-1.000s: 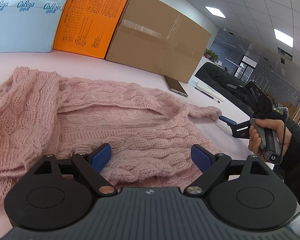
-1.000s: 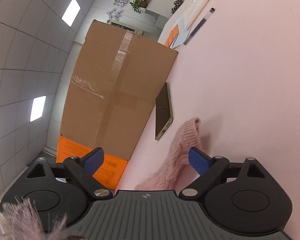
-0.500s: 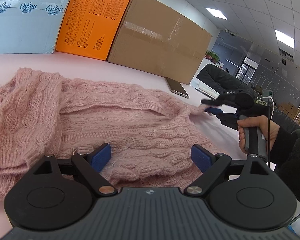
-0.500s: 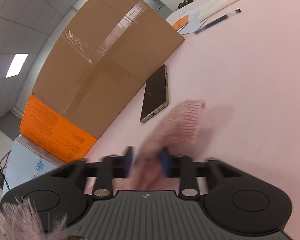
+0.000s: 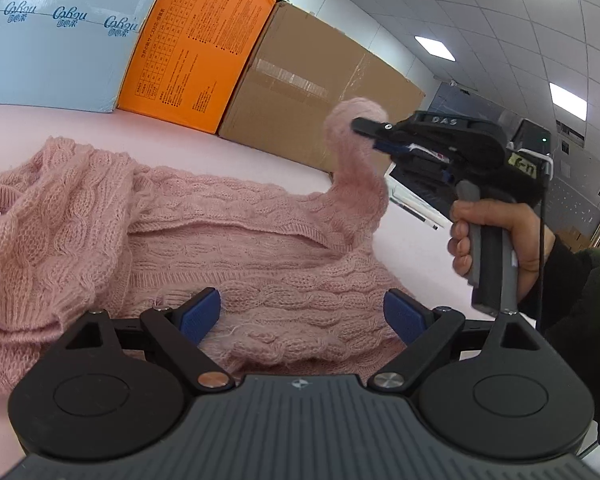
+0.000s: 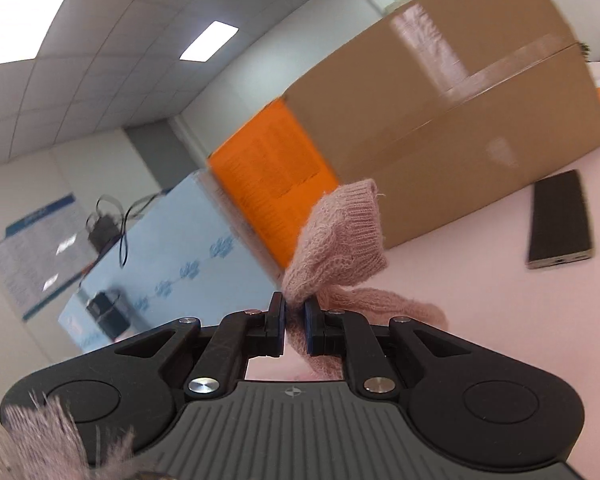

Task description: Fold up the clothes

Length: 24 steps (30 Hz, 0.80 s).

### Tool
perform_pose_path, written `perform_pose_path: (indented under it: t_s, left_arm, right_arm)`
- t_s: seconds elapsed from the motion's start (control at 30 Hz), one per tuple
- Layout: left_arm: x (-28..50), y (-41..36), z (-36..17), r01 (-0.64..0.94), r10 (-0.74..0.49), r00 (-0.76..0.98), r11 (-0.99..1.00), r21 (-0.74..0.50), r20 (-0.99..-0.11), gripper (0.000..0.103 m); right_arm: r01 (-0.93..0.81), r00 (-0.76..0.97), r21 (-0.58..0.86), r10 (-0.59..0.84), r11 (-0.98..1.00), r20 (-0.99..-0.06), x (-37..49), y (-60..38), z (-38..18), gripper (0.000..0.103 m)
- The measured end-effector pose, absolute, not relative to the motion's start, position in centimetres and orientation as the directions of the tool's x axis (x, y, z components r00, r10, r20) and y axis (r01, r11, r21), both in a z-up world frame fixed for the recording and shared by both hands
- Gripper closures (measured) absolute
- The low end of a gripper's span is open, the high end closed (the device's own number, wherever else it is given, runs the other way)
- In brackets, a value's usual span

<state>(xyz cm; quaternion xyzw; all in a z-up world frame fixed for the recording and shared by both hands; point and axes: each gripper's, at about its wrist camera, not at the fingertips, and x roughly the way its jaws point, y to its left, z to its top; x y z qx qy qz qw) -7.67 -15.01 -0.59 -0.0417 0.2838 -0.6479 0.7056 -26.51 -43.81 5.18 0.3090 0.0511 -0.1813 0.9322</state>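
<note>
Right gripper fingers clamped on sweater sleeve cuff, lifted off bench. Left gripper fingers wide apart over sweater, gripping nothing.

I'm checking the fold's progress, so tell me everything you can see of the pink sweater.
The pink sweater is a fuzzy cable-knit with ribbed edges, lying rumpled on the pink table, its left part bunched in thick folds. One sleeve rises off the table; its ribbed cuff is pinched in the shut right gripper, which a hand holds. The left gripper hangs open over the sweater's near edge, gripping nothing.
</note>
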Motion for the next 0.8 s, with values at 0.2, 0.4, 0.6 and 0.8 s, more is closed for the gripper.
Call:
perform_pose_path:
  t_s: [0.2,0.4,0.6,0.8]
  left_arm:
    - [-5.1,-12.2,-0.4,0.789,-0.947,0.023,0.215,-0.575,-0.322,0.000]
    - [-3.6,-11.4,2.1,0.763,-0.924,0.089,0.303,-0.571,-0.371,0.000]
    - [-3.4,-13.5,5.2,0.806,-0.909,0.162,0.346,-0.481,-0.384,0.000]
    - [-1.9,-19.5,4.7,0.732,-0.867,0.120,0.407,-0.546,-0.485,0.000]
  right_arm:
    - [0.253,0.930,0.485,-0.072,0.837,-0.360,-20.3,-40.8,2.1,0.091]
    - [0.196,0.908,0.481,0.027,0.854,-0.419,-18.9,-39.1,0.4,0.035]
    - [0.129,0.971,0.559,0.010,0.819,-0.238,-23.1,-39.9,2.1,0.019]
    - [0.093,0.995,0.715,-0.080,0.693,-0.051,-27.0,-44.6,0.8,0.009]
